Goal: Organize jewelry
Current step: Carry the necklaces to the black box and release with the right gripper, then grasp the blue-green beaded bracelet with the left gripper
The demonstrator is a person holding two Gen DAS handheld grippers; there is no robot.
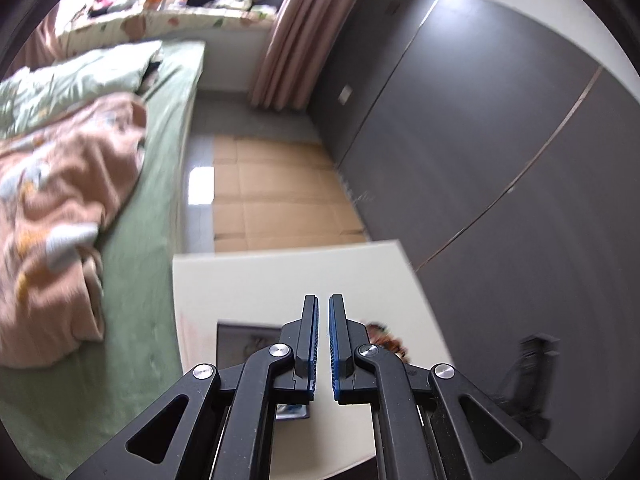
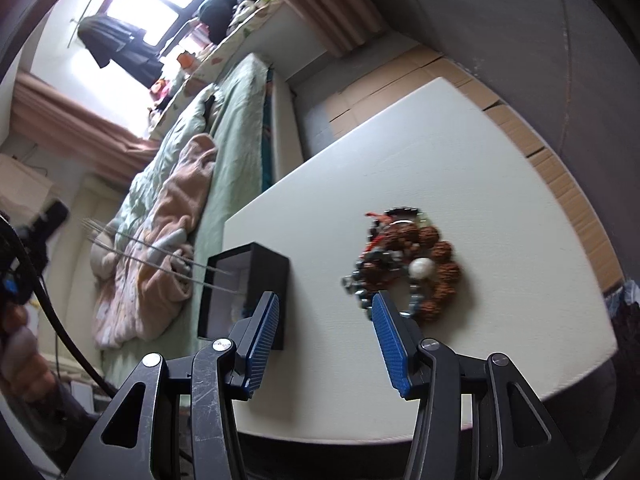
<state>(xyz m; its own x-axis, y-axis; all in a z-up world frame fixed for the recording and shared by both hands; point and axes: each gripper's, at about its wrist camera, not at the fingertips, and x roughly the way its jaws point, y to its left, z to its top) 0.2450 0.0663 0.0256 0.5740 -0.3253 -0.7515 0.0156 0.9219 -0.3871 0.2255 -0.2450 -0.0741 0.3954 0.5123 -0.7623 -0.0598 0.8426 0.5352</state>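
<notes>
Cream table (image 2: 460, 152) bears unlabelled box (image 2: 256, 276), bracelets (image 2: 404, 264)

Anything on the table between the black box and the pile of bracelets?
No. In the right wrist view the white table is bare between the black box and the pile of bracelets.

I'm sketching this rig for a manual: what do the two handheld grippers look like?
Both match. The left gripper and right gripper are matte black, with angular linkage arms that have triangular cut-outs and round silver pivot pins. Each finger carries a blue ribbed pad on its inner face. The right gripper's arms look scuffed with fine scratches. A black cable loops past at the left of the right wrist view.
</notes>
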